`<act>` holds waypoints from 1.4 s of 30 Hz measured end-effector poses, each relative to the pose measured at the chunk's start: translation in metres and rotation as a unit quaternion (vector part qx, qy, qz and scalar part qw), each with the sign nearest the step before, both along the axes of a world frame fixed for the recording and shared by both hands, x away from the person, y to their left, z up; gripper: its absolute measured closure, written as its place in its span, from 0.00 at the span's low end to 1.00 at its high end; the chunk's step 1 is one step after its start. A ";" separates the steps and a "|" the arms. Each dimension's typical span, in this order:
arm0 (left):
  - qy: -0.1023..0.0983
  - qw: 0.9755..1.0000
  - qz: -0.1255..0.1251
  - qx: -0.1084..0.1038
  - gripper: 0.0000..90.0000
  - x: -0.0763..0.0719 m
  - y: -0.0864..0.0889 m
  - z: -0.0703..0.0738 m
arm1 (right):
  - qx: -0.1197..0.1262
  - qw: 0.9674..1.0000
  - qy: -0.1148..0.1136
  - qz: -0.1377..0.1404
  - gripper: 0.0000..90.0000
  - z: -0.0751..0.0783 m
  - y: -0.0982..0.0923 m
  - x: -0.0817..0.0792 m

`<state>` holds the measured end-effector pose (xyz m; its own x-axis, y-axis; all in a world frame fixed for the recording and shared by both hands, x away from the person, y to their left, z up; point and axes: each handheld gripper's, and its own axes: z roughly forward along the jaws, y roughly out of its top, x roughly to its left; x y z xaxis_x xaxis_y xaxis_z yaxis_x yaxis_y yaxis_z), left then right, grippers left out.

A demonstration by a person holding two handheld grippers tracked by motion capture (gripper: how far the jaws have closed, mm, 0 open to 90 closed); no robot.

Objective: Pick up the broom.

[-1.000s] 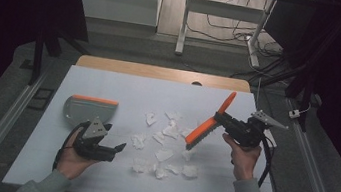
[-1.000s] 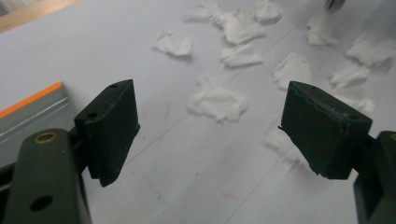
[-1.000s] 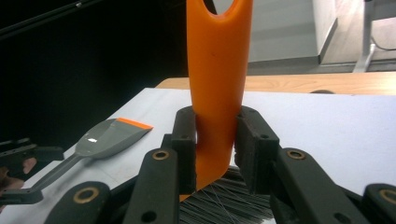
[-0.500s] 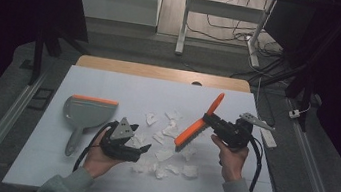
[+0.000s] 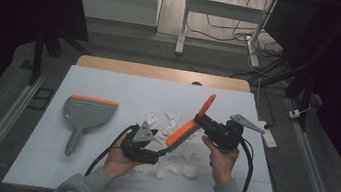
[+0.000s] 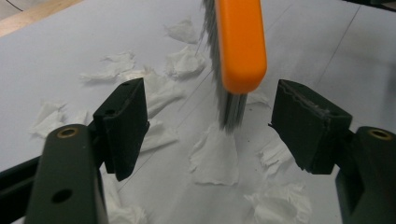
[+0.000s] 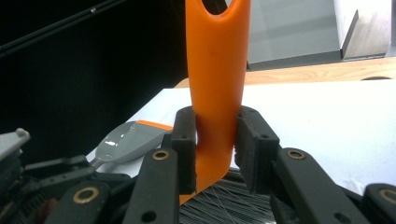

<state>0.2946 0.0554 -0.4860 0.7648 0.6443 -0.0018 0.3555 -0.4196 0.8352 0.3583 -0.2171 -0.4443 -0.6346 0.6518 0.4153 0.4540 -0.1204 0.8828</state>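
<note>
The left hand-held gripper [image 6: 210, 126], moved from the dustpan [image 5: 86, 112] to the brush [image 6: 238, 44] tip, has been narrowing but is spread around it, unpinched; the right hand-held gripper [image 7: 215, 149] is clamped on the handle, so a two-handed sweep of the paper scraps [image 6: 215, 156] seems intended.

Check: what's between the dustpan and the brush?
Bare white table for most of it, then the left claw close under the brush; dustpan sits apart, high view.
</note>
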 end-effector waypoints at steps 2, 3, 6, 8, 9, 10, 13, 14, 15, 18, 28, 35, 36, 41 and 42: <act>-0.001 1.000 -0.002 0.000 0.34 0.001 -0.004 -0.001 | 0.008 1.000 0.002 0.000 0.78 -0.001 0.003 -0.001; -0.003 1.000 -0.001 0.001 0.35 0.002 -0.005 -0.002 | 0.013 1.000 0.003 0.002 0.78 -0.001 0.004 -0.002; -0.009 1.000 0.001 -0.001 0.40 0.004 -0.009 -0.003 | 0.026 1.000 0.007 0.006 0.78 -0.001 0.008 -0.004; -0.009 1.000 0.003 -0.002 0.51 0.005 -0.010 -0.004 | 0.049 0.999 0.015 0.013 0.78 -0.001 0.011 -0.006; -0.012 1.000 0.008 -0.001 0.54 0.006 -0.010 -0.005 | 0.054 0.998 0.017 0.015 0.78 -0.001 0.011 -0.006; -0.012 1.000 0.008 -0.001 0.59 0.006 -0.010 -0.005 | 0.059 0.998 0.019 0.017 0.78 -0.001 0.013 -0.007; -0.020 1.000 0.011 0.003 0.84 0.006 -0.007 -0.004 | 0.059 0.998 0.020 0.017 0.78 -0.002 0.015 -0.008; -0.020 1.000 0.011 0.003 0.84 0.006 -0.007 -0.004 | 0.061 0.998 0.023 0.017 0.78 -0.003 0.015 -0.007; -0.019 1.000 0.009 0.003 0.86 0.006 -0.006 -0.003 | 0.061 0.998 0.024 0.016 0.78 -0.003 0.015 -0.008; -0.021 1.000 0.012 0.013 0.88 0.007 -0.004 -0.003 | 0.058 0.998 0.024 0.016 0.78 -0.004 0.016 -0.007; -0.018 1.000 0.000 0.020 0.89 0.009 0.013 0.010 | -0.015 1.000 -0.017 0.018 0.56 0.008 0.023 -0.012; -0.019 0.999 -0.015 0.037 0.91 0.008 0.038 0.026 | -0.117 0.989 -0.059 0.070 0.42 0.028 0.015 -0.020; -0.019 0.999 -0.015 0.037 0.91 0.008 0.038 0.026 | -0.128 0.987 -0.064 0.074 0.42 0.029 0.014 -0.021; -0.008 0.998 -0.033 0.047 0.92 0.009 0.044 0.028 | -0.156 0.981 -0.069 0.095 0.41 0.033 0.007 -0.023; -0.006 0.998 -0.036 0.048 0.92 0.009 0.044 0.029 | -0.156 0.981 -0.069 0.095 0.41 0.033 0.007 -0.023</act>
<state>0.3036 0.0995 -0.4572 0.8091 0.5838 0.0674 0.3109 -0.5225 0.7939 0.3351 -0.2098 -0.4114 -0.7927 0.5986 0.1151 0.3153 0.2411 0.9178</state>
